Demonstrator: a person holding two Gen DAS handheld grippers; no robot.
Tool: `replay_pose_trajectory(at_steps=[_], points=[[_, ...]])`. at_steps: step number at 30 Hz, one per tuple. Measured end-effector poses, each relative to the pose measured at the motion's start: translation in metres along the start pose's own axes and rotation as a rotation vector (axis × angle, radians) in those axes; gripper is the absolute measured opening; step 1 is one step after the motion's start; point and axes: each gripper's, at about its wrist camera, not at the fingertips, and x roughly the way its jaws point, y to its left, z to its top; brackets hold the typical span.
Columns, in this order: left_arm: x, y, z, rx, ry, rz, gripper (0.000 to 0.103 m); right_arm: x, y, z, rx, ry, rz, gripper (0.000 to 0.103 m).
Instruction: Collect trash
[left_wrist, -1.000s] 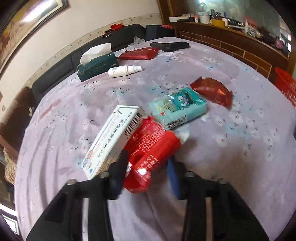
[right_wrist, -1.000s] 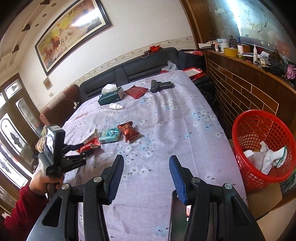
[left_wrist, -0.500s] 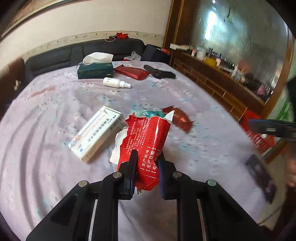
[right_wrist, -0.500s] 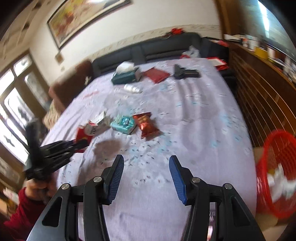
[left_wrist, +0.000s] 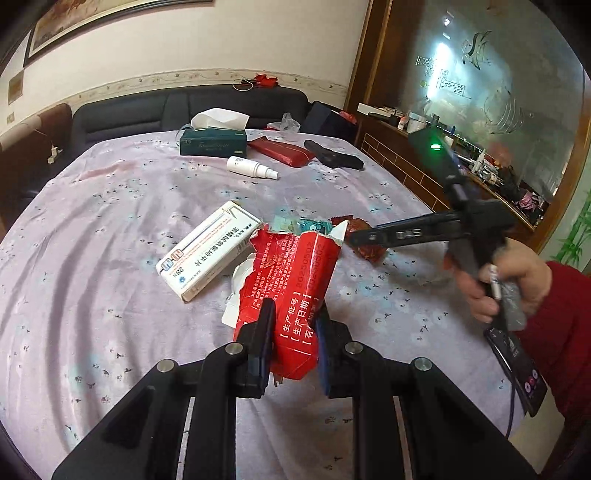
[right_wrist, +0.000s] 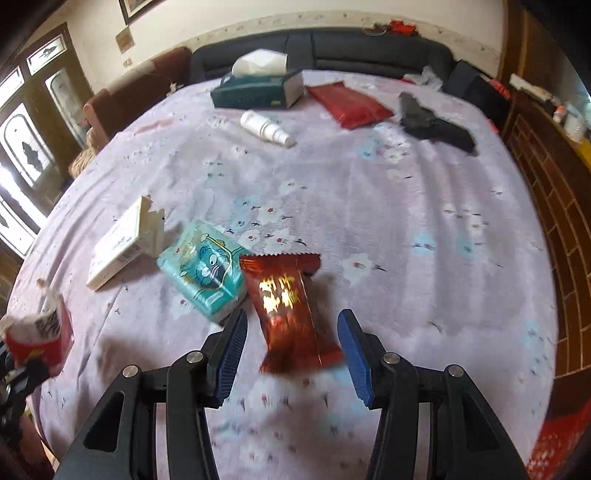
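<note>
While the left gripper (left_wrist: 291, 332) pinches a torn red wrapper (left_wrist: 291, 288) between its 2 nearly closed fingers, the wrapper stands up out of the jaws, its ragged open end pointing away from the claw, clear of the tablecloth (left_wrist: 110, 229). Just beyond that ragged end, to the left of the claw's line, lies a white medicine box (left_wrist: 208, 251) flat on the cloth. Straight ahead, partly hidden behind the wrapper's top, are a teal tissue pack (left_wrist: 314, 224) and a dark red snack packet (left_wrist: 365, 247).

From the right of the left claw, the right gripper (left_wrist: 354, 236) reaches in toward that snack packet, held by a hand (left_wrist: 506, 280) in a red sleeve (left_wrist: 565, 332) (a phone (left_wrist: 517, 365) is mounted below the handle).

Seen from its own wrist, the right gripper (right_wrist: 291, 339) has its 2 blue-padded fingers standing apart, roughly half open, gripping nothing. The snack packet (right_wrist: 288, 306) lies on the tablecloth (right_wrist: 406, 221) between and just ahead of them, its lower end in the gap; the frame is blurred, so contact cannot be told. Touching the packet's left side is the tissue pack (right_wrist: 207, 269), and further left the medicine box (right_wrist: 122, 247). At the far left edge the red wrapper (right_wrist: 37, 332) shows again.

Far ahead of both claws sit a green tissue box (right_wrist: 258, 88), a white spray bottle (right_wrist: 266, 129), a flat red pouch (right_wrist: 351, 103) and a black object (right_wrist: 436, 123). A red basket (right_wrist: 557, 443) peeks in at the lower right.
</note>
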Motion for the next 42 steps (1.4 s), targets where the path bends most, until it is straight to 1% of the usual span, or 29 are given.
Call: replay_pose_trajectory(at_steps=[2,3,5,6,7,11,15,18,20,21,23,25,27,29,31,36,42], points=[[0.001,-0.002,0.0,0.009,-0.005,0.012,0.019,0.008,0.001,0.003,-0.003,0.021,-0.013,0.054],[0.002,-0.002,0.0,0.01,-0.004,0.013,0.019,0.01,0.002,0.002,0.002,0.022,-0.019,0.052],[0.005,-0.002,0.0,0.007,-0.003,0.01,0.019,0.011,0.002,0.0,0.007,0.026,-0.046,0.042],[0.006,-0.002,0.0,0.005,-0.002,0.012,0.019,0.011,0.002,0.001,0.01,0.02,-0.058,0.035],[0.006,-0.001,-0.001,0.002,-0.004,0.016,0.019,0.009,0.001,0.0,0.026,0.017,-0.057,0.034],[0.005,-0.002,-0.003,-0.001,-0.015,0.034,0.019,-0.015,0.006,-0.013,0.07,-0.017,-0.057,0.033],[0.003,-0.007,-0.007,-0.011,-0.021,0.046,0.019,-0.059,0.029,-0.042,0.09,-0.068,-0.06,0.033],[-0.003,-0.015,-0.012,-0.006,-0.046,0.067,0.019,-0.089,0.05,-0.07,0.088,-0.136,-0.081,0.034],[-0.006,-0.02,-0.015,-0.005,-0.062,0.079,0.019,-0.103,0.061,-0.085,0.092,-0.174,-0.084,0.034],[-0.008,-0.023,-0.018,-0.008,-0.072,0.084,0.019,-0.111,0.067,-0.096,0.1,-0.207,-0.098,0.034],[-0.011,-0.028,-0.024,-0.016,-0.076,0.082,0.019,-0.119,0.074,-0.112,0.117,-0.252,-0.103,0.034],[-0.012,-0.034,-0.03,-0.016,-0.078,0.081,0.019,-0.123,0.081,-0.125,0.128,-0.283,-0.101,0.034],[-0.012,-0.041,-0.036,0.002,-0.083,0.097,0.019,-0.123,0.085,-0.135,0.132,-0.31,-0.105,0.034],[-0.01,-0.047,-0.041,0.006,-0.075,0.095,0.019,-0.119,0.085,-0.143,0.14,-0.332,-0.127,0.034],[-0.006,-0.05,-0.046,0.001,-0.061,0.085,0.019,-0.113,0.084,-0.148,0.147,-0.334,-0.13,0.034],[-0.003,-0.057,-0.052,0.013,-0.063,0.11,0.019,-0.104,0.075,-0.158,0.179,-0.321,-0.112,0.034],[-0.002,-0.058,-0.053,0.014,-0.057,0.114,0.019,-0.098,0.073,-0.165,0.182,-0.326,-0.112,0.034]])
